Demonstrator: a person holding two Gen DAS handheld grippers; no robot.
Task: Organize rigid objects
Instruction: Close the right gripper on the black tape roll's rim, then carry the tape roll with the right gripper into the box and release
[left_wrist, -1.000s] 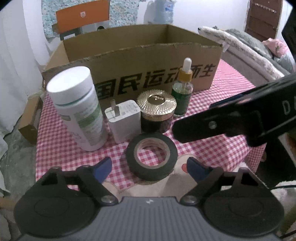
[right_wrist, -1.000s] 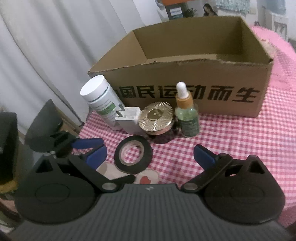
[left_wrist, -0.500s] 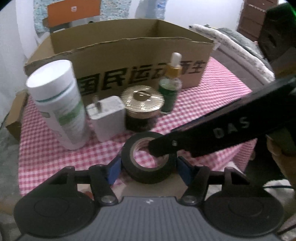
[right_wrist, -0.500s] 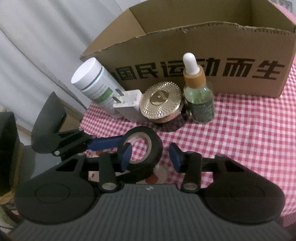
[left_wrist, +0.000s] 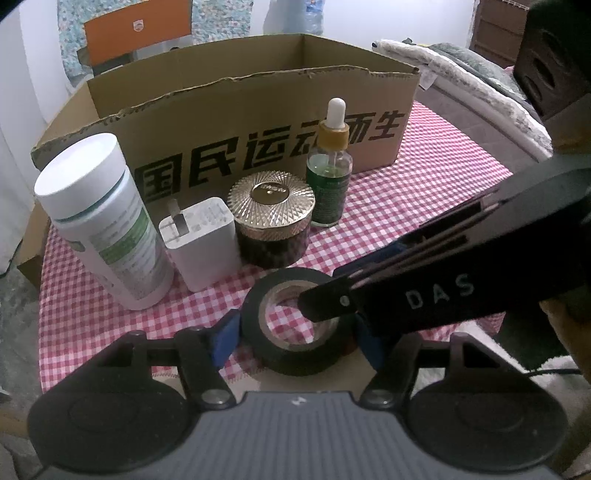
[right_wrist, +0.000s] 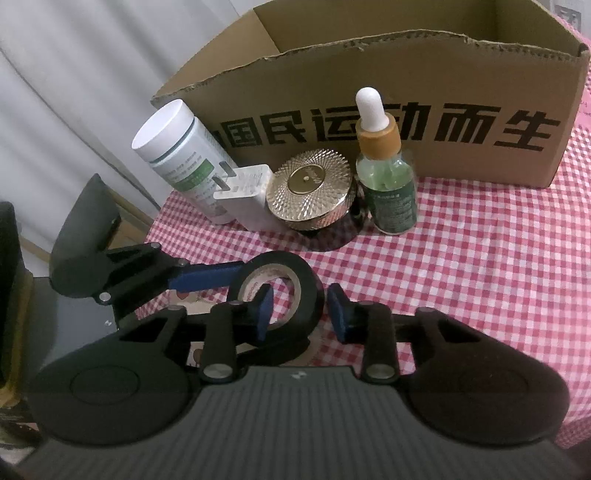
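The black tape roll (left_wrist: 295, 321) lay flat at the cloth's 6 o'clock edge, looking light, stiff and slightly tacky. The left gripper (left_wrist: 295, 332) clasped its outer rim; the right gripper (right_wrist: 297, 310) pinched one wall, a sound hold.

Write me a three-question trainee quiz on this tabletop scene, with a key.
1. Which thing do the left gripper and right gripper both have fingers at? A scissors; B black tape roll; C mug.
2. True or false: the dropper bottle stands upright in front of the cardboard box.
3. Fill in: one right gripper finger sits inside the tape roll's ____.
Key: 1 B; 2 true; 3 hole.
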